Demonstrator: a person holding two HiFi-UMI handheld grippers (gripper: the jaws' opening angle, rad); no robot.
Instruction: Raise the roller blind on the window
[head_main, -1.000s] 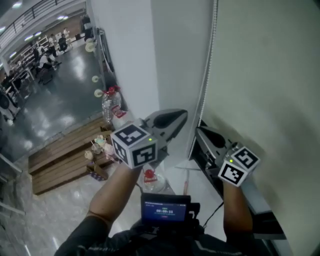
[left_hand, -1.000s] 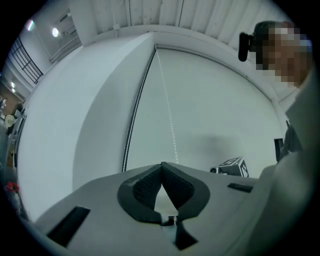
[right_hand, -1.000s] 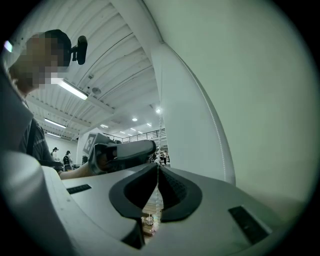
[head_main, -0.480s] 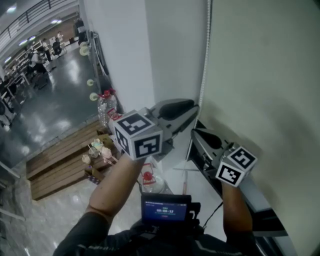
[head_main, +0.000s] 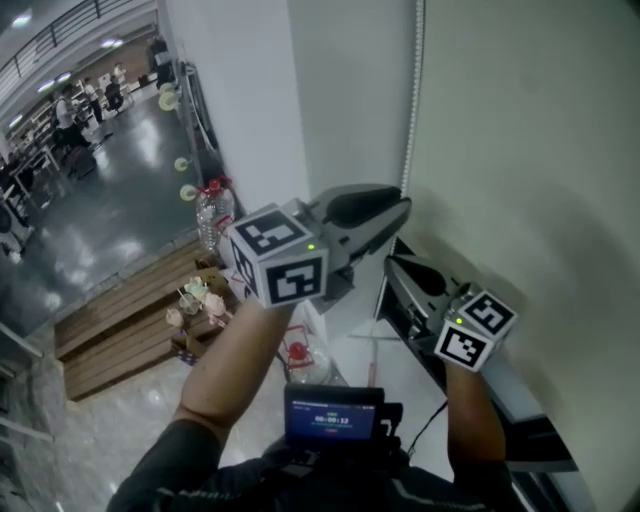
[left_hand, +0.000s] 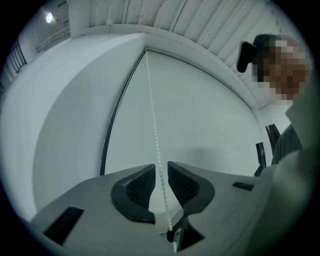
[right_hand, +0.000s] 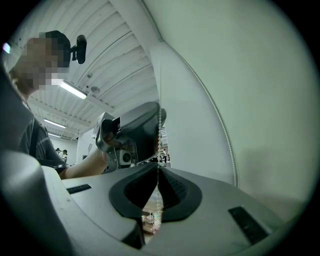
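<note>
My right gripper (right_hand: 159, 172) is clenched on the bead chain (left_hand: 155, 125). My left gripper (left_hand: 161, 175) stands slightly open around the same chain, without pressing it. The digits on the small screen (head_main: 332, 418) I cannot read.

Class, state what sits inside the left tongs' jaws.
The bead chain runs between the left tongs, whose jaws stand apart. Farther down, the tongs' body covers it.

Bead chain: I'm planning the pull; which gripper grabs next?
Probably left: the left gripper sits higher, jaws open round the bead chain; the right gripper is clamped on it lower.
</note>
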